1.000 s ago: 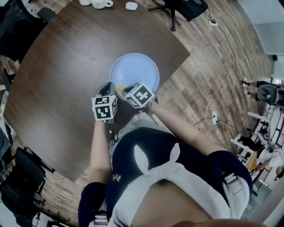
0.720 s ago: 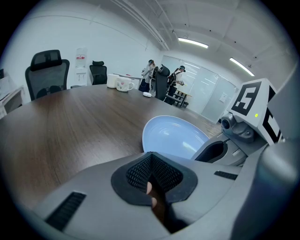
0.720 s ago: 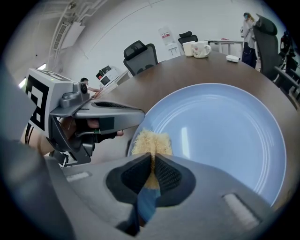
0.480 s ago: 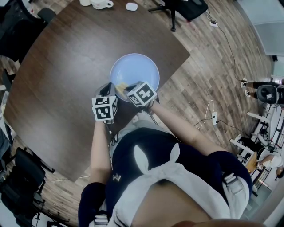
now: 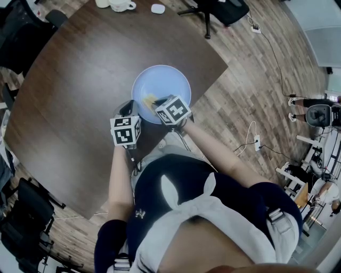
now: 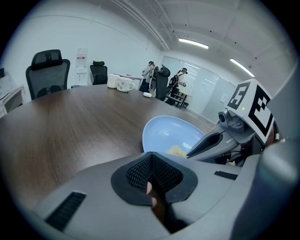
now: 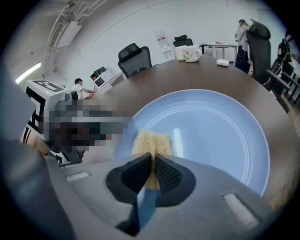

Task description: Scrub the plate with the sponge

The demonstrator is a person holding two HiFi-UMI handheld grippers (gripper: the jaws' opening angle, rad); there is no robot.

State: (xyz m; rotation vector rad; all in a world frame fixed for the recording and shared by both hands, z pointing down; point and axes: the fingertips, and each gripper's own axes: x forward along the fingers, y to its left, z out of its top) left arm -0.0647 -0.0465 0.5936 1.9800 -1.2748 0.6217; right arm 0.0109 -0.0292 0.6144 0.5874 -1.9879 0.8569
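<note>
Fingers (image 7: 129, 177) tight around sponge (image 7: 151, 142) on plate (image 7: 211, 136)

The plate (image 5: 170, 82) lies on the tabletop (image 5: 74, 80) near the person's edge. The sponge (image 7: 151, 142) rests on its near-left part, gripped in the right tongs (image 7: 152, 161). The left tongs (image 6: 151, 161) are just left of the plate's near rim, and mugs (image 5: 121, 5) stand at the far edge.

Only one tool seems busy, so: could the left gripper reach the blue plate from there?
Probably yes. The left gripper sits just short of the plate, nothing between; only the right gripper and sponge crowd its near edge.
</note>
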